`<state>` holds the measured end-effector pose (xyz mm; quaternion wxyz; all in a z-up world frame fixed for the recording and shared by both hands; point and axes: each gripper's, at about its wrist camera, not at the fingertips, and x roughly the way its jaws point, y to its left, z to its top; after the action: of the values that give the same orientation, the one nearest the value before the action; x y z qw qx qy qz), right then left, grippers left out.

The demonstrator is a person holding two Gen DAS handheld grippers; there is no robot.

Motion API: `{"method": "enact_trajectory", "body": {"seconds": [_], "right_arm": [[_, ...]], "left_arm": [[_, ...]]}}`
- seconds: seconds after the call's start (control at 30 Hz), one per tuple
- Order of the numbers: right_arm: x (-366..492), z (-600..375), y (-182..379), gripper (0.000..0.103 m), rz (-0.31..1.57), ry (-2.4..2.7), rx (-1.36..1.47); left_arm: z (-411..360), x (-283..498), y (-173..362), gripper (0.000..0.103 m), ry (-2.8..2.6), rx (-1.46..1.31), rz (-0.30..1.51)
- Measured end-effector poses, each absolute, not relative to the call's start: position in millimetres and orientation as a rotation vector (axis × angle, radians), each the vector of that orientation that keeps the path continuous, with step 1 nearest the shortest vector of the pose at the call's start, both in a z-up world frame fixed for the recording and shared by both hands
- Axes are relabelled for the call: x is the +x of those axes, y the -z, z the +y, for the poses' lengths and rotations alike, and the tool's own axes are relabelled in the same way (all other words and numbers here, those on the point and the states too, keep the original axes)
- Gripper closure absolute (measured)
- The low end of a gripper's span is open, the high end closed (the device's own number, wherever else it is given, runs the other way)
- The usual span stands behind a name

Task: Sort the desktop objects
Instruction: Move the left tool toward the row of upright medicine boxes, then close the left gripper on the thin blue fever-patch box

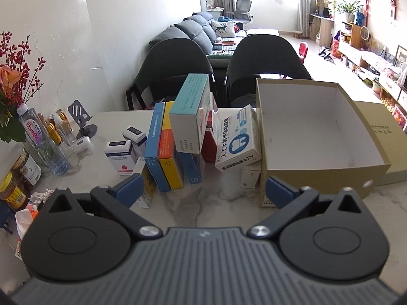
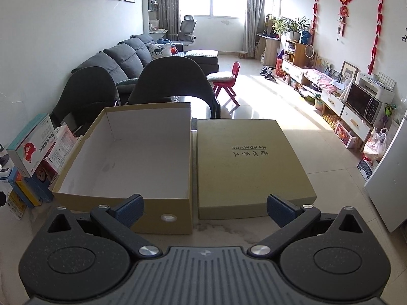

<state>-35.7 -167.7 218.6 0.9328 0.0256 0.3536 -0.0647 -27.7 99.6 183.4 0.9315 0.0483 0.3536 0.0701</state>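
So both grippers are seen spread wide with nothing caught between the blue pads: the left gripper [image 1: 202,189] is held low over the marble table [image 1: 193,200], and the right gripper [image 2: 204,209] is parked over the same tabletop, fingers released. In the left wrist view an open tan cardboard box [image 1: 315,175] is found at about 2 o'clock, its white inside bare, with its near corner just beside the right pad. A jumble of medicine cartons is stacked at 12 o'clock: a teal-topped box [image 1: 189,111] is propped tilted on top of the others, a white and blue box [image 1: 237,139] is leaned against the cardboard box wall, a blue box [image 1: 155,147] and a yellow and orange box [image 1: 169,150] are stood on edge side by side, and two small white boxes [image 1: 119,156] are set at 10 o'clock. Bottles and jars, including a water bottle [image 1: 38,139], are crowded at 9 o'clock beside a flower arrangement [image 1: 12,86]. In the right wrist view the cardboard box is seen at 11 o'clock, and its lid [image 2: 246,162], printed HANDMADE, is laid flat just beside it at 1 o'clock. Two dark chairs [image 2: 168,81] are tucked behind the table.
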Motion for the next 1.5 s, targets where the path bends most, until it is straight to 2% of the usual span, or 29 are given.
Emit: {"method": "enact_trajectory", "body": {"seconds": [0.47,0.73,0.87,0.97,1.17,1.5], "right_arm": [[9.0,-127.5,-203.9,0.0,0.715,0.069,-0.009],[32.4,-116.4,-191.7,0.0,0.719,0.059,-0.027],[44.2,-111.1,-184.5,0.008,0.724,0.052,-0.036],[52.0,-106.6,-180.5,0.01,0.732,0.027,-0.024],[59.9,-108.6,-176.7,0.009,0.766,-0.045,0.005],[66.0,-108.3,-168.5,0.006,0.788,-0.09,0.0]], "left_arm": [[123.8,10.9,-155.9,0.0,-0.163,0.103,0.79],[164.1,30.3,-143.9,0.0,-0.16,0.004,0.792],[188.3,39.5,-139.9,0.0,-0.154,-0.076,0.788],[204.9,48.1,-144.1,0.0,-0.119,-0.167,0.773],[202.7,74.5,-126.1,0.0,-0.193,-0.015,0.815],[211.2,87.5,-110.2,0.0,-0.206,0.004,0.797]]}}
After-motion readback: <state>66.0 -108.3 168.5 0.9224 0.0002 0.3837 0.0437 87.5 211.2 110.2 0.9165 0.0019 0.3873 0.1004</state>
